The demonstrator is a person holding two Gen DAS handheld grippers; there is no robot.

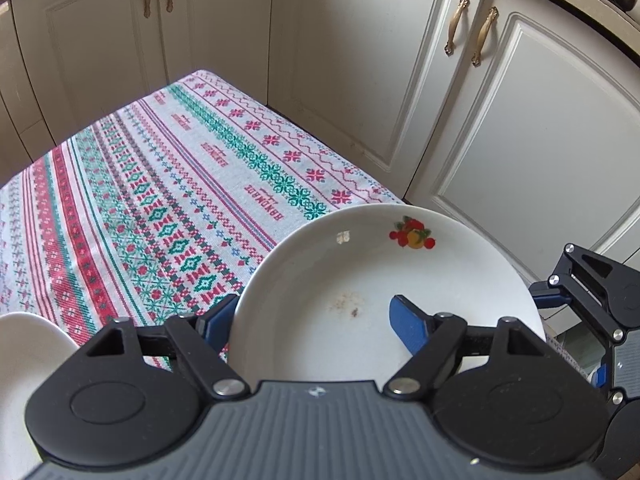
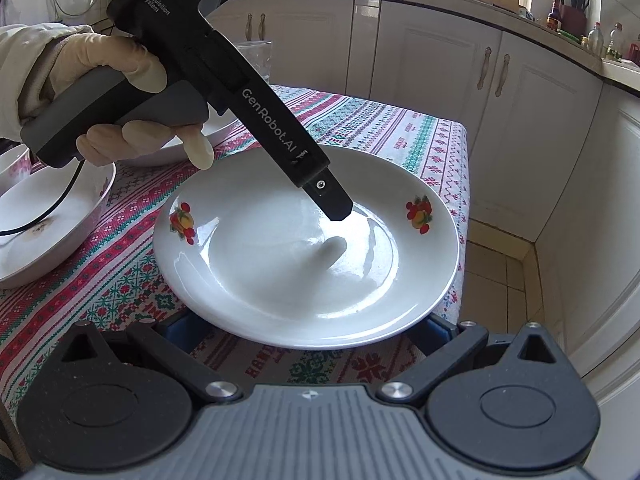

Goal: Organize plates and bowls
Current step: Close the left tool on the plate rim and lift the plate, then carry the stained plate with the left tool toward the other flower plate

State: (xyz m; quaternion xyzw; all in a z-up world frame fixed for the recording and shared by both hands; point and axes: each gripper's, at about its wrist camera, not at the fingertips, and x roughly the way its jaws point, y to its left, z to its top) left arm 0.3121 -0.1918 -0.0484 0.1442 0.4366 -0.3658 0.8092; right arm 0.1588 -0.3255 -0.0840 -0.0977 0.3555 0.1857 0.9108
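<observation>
A white plate (image 1: 360, 280) with fruit decals lies on the patterned tablecloth (image 1: 160, 184) at the table's corner; it also shows in the right wrist view (image 2: 280, 264). My left gripper (image 1: 316, 320) is open, one blue finger (image 1: 410, 324) over the plate's inside and the other outside its left rim, which stands between the jaws. In the right wrist view the left gripper (image 2: 332, 208) reaches down onto the plate. My right gripper (image 2: 308, 332) is open at the plate's near rim, fingers spread wide below it.
A white bowl (image 2: 48, 224) and a second dish (image 2: 224, 124) stand left of the plate; a bowl rim (image 1: 28, 340) shows at lower left. White cabinets (image 1: 360, 60) surround the table. The table edge (image 2: 464, 200) drops to tiled floor on the right.
</observation>
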